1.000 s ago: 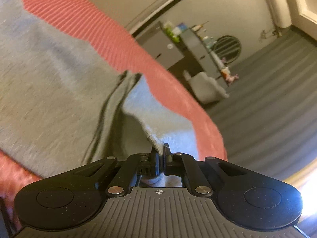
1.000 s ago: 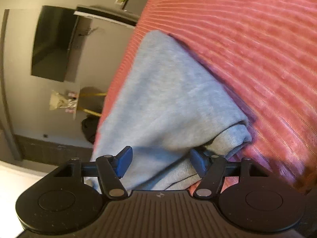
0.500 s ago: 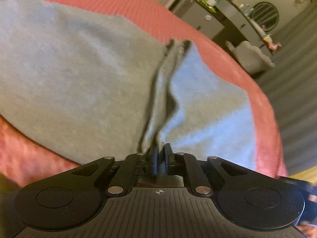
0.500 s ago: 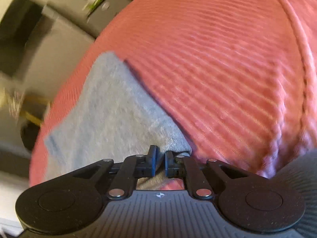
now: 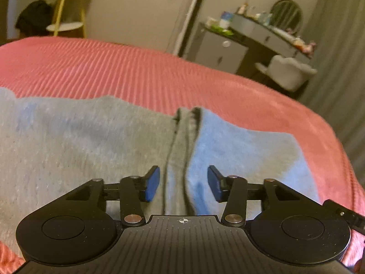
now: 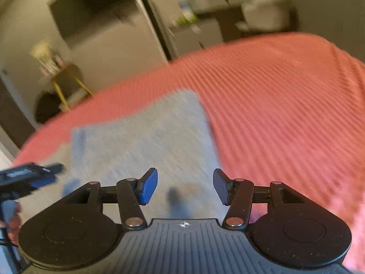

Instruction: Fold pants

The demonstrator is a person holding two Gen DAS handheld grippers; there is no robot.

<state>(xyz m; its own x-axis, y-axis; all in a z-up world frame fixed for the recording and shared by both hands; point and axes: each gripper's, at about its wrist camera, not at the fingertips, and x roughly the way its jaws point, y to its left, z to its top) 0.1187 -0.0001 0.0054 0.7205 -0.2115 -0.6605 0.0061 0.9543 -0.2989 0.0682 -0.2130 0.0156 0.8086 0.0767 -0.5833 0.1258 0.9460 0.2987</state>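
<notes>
Grey sweatpants (image 5: 86,150) lie flat on the red bed cover (image 5: 141,73). Left claw (image 5: 183,183) has just spread, straddling the raised fold ridge without touching it. Right claw (image 6: 185,186) has likewise just spread above the pants' right edge, probably released; frame blurred.

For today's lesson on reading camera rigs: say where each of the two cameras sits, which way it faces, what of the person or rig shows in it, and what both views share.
Left wrist: sits on the left gripper, looking forward and down along its open blue pads at the grey pants, with the dresser beyond.
Right wrist: sits on the right gripper, also open, facing the pants; the other gripper and a fingertip show at the left edge.
Shared: pants, red bedspread, yellow-legged side table.
</notes>
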